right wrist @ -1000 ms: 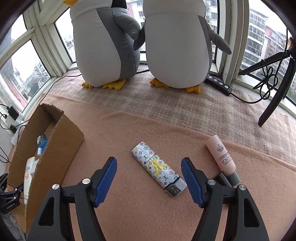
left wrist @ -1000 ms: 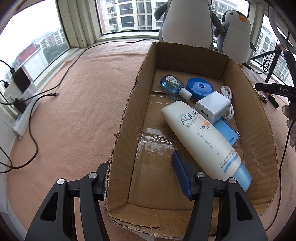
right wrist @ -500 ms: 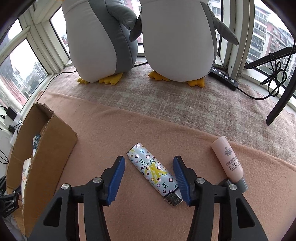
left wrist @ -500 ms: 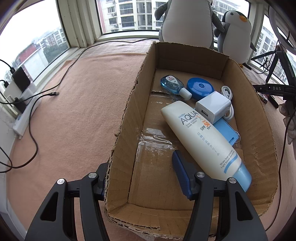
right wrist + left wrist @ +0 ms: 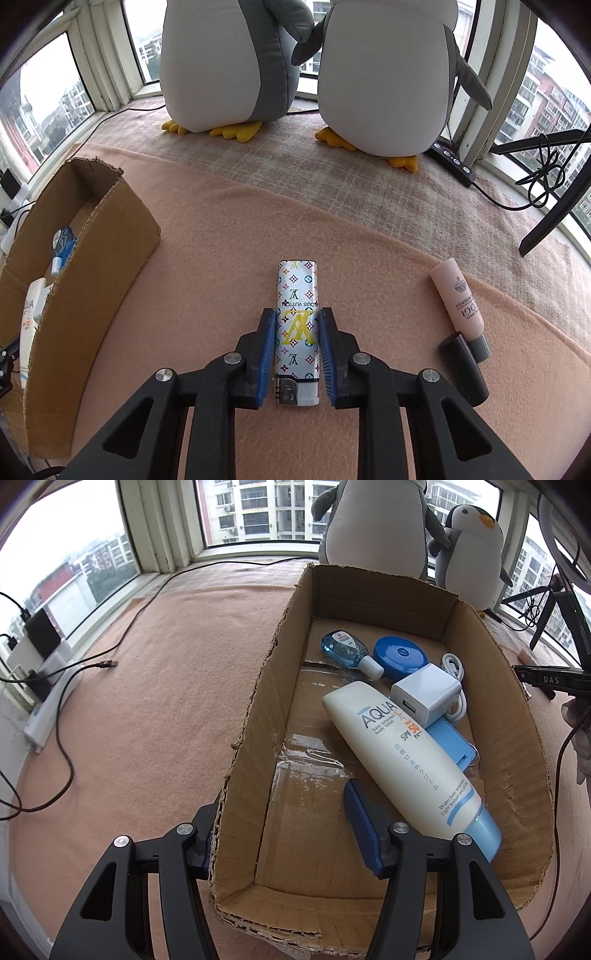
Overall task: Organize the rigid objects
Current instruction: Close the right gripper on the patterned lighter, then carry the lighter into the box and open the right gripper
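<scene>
The right hand-held gripper [image 5: 297, 350] has its blue pads pressed on both long sides of the patterned lighter [image 5: 297, 325], which lies flat on the peach blanket [image 5: 221, 258], long axis pointing straight ahead along the fingers, metal end nearest. The left hand-held gripper [image 5: 284, 830] gapes wide, straddling the cardboard box [image 5: 251, 716] wall, holding nothing. Beyond, to the right hand-held gripper's left, that box waits; a pink tube [image 5: 458, 299] lies to its right.

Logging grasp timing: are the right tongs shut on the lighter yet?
Shut on it: both blue pads of the right tongs press the sides of the lighter, which lies flat on the blanket.
</scene>
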